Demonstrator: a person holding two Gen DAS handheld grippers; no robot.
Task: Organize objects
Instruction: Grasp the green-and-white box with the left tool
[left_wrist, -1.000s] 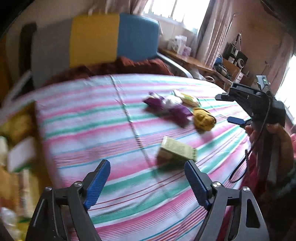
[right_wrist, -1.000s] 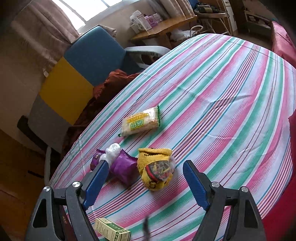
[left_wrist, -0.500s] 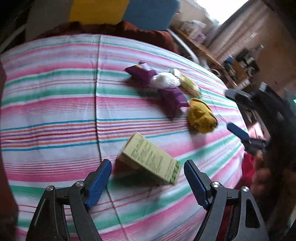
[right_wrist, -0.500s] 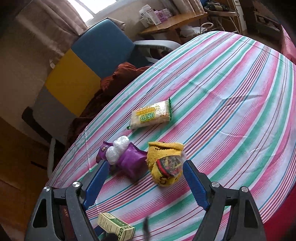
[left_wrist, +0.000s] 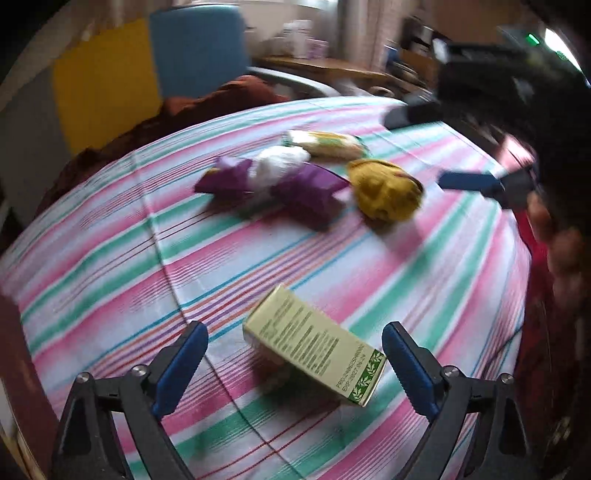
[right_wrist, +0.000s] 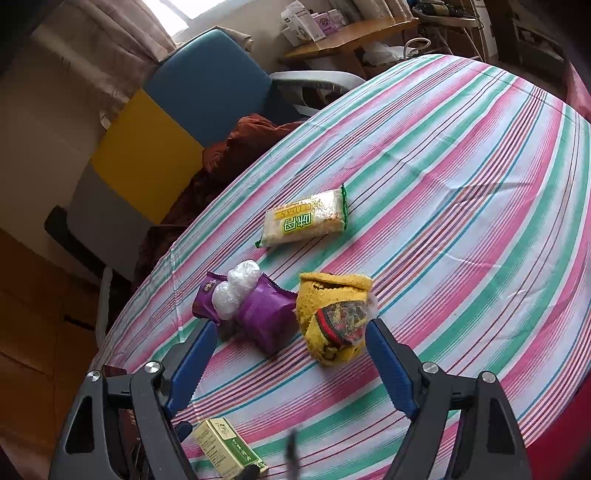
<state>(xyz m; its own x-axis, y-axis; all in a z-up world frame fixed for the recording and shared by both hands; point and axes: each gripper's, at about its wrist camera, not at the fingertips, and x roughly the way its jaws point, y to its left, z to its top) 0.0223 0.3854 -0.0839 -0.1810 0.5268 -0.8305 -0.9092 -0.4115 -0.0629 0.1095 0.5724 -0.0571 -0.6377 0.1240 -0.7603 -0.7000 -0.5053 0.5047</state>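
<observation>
On the striped cloth (right_wrist: 461, 177), six items lie: one green box (left_wrist: 314, 347), two purple packets (right_wrist: 266, 314), one white bundle (right_wrist: 236, 291), one yellow pouch (right_wrist: 334, 314) and one clear snack pack (right_wrist: 306, 221). Left gripper (left_wrist: 295, 363): jaws wide apart, holding nothing; the box sits between the blue fingertips (left_wrist: 183, 363), touching neither, with one end raised off the cloth. Right gripper (right_wrist: 288, 363): jaws equally wide, holding nothing, poised above the cloth near the pouch and the nearer purple packet; in the left wrist view it appears at upper right (left_wrist: 465, 177), blurred, with a hand (left_wrist: 554, 240) behind it. The two purple packets and the white bundle touch one another, the bundle resting over their junction; the pouch lies just beside the nearer packet, its open end showing a patterned wrapper. The snack pack lies apart, farther across the cloth. The box also shows at the lower edge of the right wrist view (right_wrist: 229, 450), well apart from the cluster. Surface: a cloth striped in pink, green and white, with a crease running across it. Room: one chair (right_wrist: 177, 122) with blue, yellow and grey panels beyond the far edge, a brown cloth (right_wrist: 236, 147) heaped on it, curtains (right_wrist: 110, 40) and a wooden shelf (right_wrist: 351, 37) carrying boxes.
</observation>
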